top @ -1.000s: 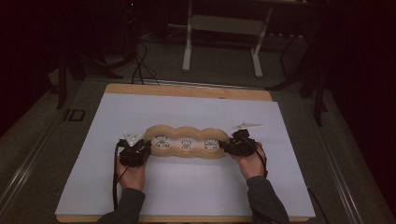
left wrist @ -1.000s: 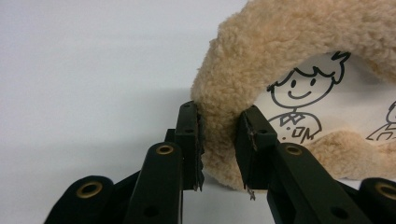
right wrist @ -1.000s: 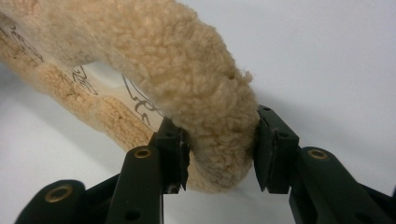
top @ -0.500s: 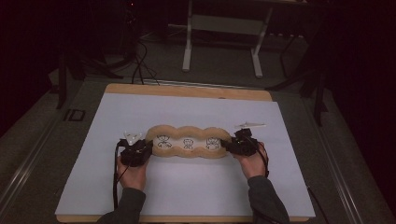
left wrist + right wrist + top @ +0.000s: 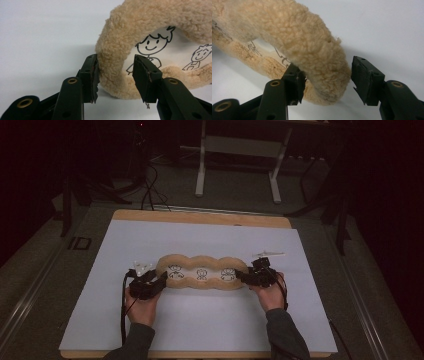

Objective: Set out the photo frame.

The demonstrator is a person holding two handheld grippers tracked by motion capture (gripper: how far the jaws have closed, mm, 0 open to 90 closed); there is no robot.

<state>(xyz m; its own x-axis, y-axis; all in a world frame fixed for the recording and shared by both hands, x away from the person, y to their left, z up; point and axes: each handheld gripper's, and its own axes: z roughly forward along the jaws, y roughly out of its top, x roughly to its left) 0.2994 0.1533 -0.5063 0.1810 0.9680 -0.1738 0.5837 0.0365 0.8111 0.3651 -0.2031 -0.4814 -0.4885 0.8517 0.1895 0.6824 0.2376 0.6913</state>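
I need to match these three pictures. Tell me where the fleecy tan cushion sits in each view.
High view: fleecy tan cushion lies mid-mat, between both hands.
Left gripper view: its end fills the upper right.
Right gripper view: its other end arcs from the upper left.
Shared landmark: the stick-figure drawings.

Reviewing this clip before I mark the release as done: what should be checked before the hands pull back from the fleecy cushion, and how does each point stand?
1. Left hand-held gripper let go: ok; its jaws have just been opening, the right one clear of the fleecy cushion, the left one at the pile.
2. Right hand-held gripper let go: ok; jaws just opening, a gap at the outer one.
3. Cushion rim out from between the jaws: not ok, at both ends.
4. Cushion lying flat on the white sheet: ok in the high view.
5. Cartoon figures facing up: ok.
6. Fleece snagged on a worn pad: cannot tell.
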